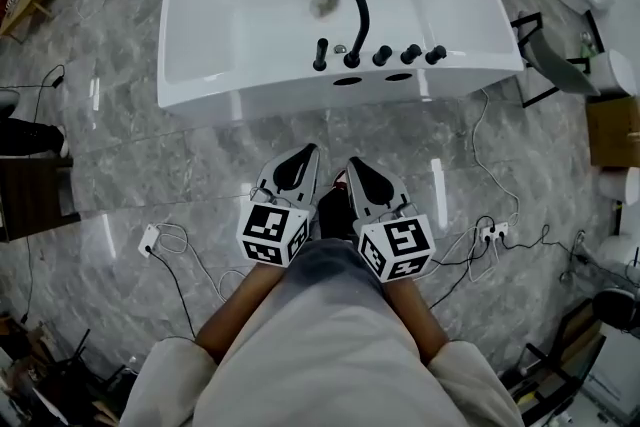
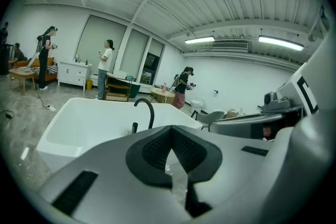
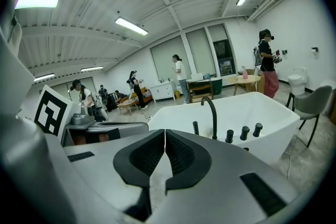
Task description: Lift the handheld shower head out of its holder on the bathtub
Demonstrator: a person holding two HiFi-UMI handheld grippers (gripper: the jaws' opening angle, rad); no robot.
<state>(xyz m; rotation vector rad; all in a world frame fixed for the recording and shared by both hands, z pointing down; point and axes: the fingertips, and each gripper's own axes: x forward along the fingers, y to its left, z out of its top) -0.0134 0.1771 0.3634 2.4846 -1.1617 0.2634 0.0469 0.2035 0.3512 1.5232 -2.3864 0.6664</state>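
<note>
floor: grey marble tiles (image 1: pixel 120 165); cables (image 1: pixel 170 250) lie loose on it on both sides of the person.
bathtub: white, freestanding (image 1: pixel 200 15) (image 2: pixel 79 123) (image 3: pixel 273 113); dead ahead of both claws, well apart from them.
left claw: (image 1: pixel 310 151) (image 2: pixel 170 138) clenched, pads pressed together, nothing between them; in the air, aimed at the tub's near rim.
right claw: (image 1: pixel 352 161) (image 3: pixel 165 136) clenched too, only a hairline slit between the pads, empty; just beside the left claw, same heading.
spout: black, curved (image 1: pixel 352 5) (image 2: pixel 147 110) (image 3: pixel 211 113); rises from the near rim and arches over the basin.
shower head: black upright stick (image 1: pixel 320 53) (image 2: pixel 135 127) (image 3: pixel 196 127); sits in its holder on the near rim, just left of the spout base; neither claw touches it.
knobs: 3 black ones (image 1: pixel 410 53) (image 3: pixel 243 132) in a row on the rim, right of the spout.
</note>
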